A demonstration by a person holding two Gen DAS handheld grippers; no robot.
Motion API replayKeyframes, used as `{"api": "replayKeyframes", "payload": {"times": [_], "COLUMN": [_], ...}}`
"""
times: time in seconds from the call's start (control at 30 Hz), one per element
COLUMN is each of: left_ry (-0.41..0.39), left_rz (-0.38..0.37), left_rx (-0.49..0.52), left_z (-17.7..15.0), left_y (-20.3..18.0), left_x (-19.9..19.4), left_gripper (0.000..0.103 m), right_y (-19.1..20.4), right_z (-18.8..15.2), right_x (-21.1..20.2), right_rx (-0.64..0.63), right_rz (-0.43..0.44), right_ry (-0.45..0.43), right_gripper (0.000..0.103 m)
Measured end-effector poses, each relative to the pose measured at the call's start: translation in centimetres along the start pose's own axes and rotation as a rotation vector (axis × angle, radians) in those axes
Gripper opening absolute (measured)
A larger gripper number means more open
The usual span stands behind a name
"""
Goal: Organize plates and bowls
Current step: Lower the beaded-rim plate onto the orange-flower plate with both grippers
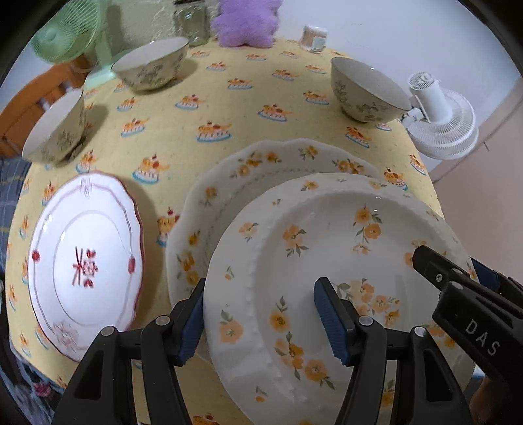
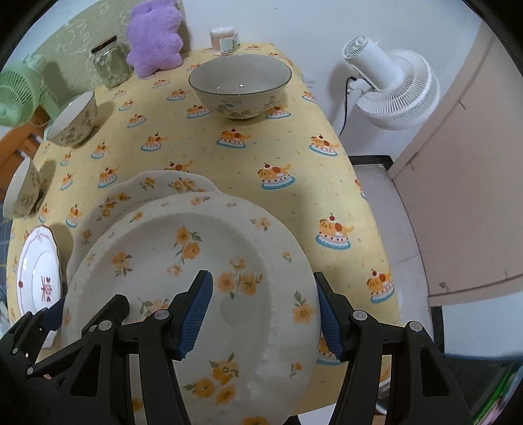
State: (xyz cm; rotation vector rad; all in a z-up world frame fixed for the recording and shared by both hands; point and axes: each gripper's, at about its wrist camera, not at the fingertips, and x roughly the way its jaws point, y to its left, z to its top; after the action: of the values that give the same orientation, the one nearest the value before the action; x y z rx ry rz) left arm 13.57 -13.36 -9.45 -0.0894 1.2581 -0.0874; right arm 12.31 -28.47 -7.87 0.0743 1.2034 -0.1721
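1. The yellow-flower plate (image 1: 327,261) fills the lower centre-right of the left wrist view and the lower centre of the right wrist view (image 2: 196,278). It sits partly over the scalloped yellow-flower plate (image 1: 261,160), which shows behind it toward the upper left.
2. My left gripper (image 1: 261,322) straddles the plate's left rim: one blue pad is outside the rim and the other is over the plate's well. The jaws are parted. I can't tell whether the pads press on the rim.
3. My right gripper (image 2: 264,315) straddles the right rim the same way, with one pad over the well and one outside the edge. The jaws are parted, and contact is unclear here too.
4. The red-trimmed plate (image 1: 85,261) lies flat at lower left in the left view, well apart from the stacked pair.
5. There are three floral bowls: one at upper right (image 1: 366,91), one at upper centre-left (image 1: 152,67) and one at the left edge (image 1: 55,127). All stand upright and apart from each other.
6. Everything rests on the yellow tablecloth (image 1: 228,108).
7. Along the far edge are a glass jar (image 1: 193,23), a purple plush (image 1: 246,21) and a small container (image 1: 313,37).
8. A green fan (image 1: 68,31) is at upper left. A white fan (image 1: 441,121) is at right, off the table.
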Motion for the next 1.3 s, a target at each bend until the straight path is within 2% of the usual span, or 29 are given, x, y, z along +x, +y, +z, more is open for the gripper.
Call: {"api": "replayKeyframes", "payload": {"times": [0.23, 0.53, 0.77, 0.9, 0.97, 1.3], "left_ry": [0.008, -0.018, -0.025, -0.038, -0.012, 0.012], "left_rz": [0.052, 0.119, 0.209, 0.291, 0.264, 0.141], "left_rx": [-0.037, -0.066, -0.044, 0.044, 0.046, 0.025], "left_z": [-0.6, -0.1, 0.2, 0.1, 0.2, 0.7], "left_y": [-0.3, -0.6, -1.6, -3.0, -3.1, -2.8], "left_x": [0.9, 1.3, 1.7, 1.8, 1.7, 0.7], "left_gripper": [0.065, 0.069, 0.074, 0.080, 0.088, 0.088], "right_y": [-0.1, -0.3, -0.3, -0.4, -0.6, 0.0], "right_z": [-0.2, 0.3, 0.4, 0.3, 0.4, 1.2], "right_x": [1.7, 2.4, 2.6, 2.6, 2.7, 3.0], "right_rx": [-0.064, -0.106, -0.122, -0.128, -0.120, -0.114], "right_rz": [0.038, 0.070, 0.089, 0.089, 0.100, 0.102], "right_ry": [0.053, 0.059, 0.058, 0.051, 0.054, 0.062], "right_gripper": [0.064, 0.061, 0.056, 0.051, 0.051, 0.051]}}
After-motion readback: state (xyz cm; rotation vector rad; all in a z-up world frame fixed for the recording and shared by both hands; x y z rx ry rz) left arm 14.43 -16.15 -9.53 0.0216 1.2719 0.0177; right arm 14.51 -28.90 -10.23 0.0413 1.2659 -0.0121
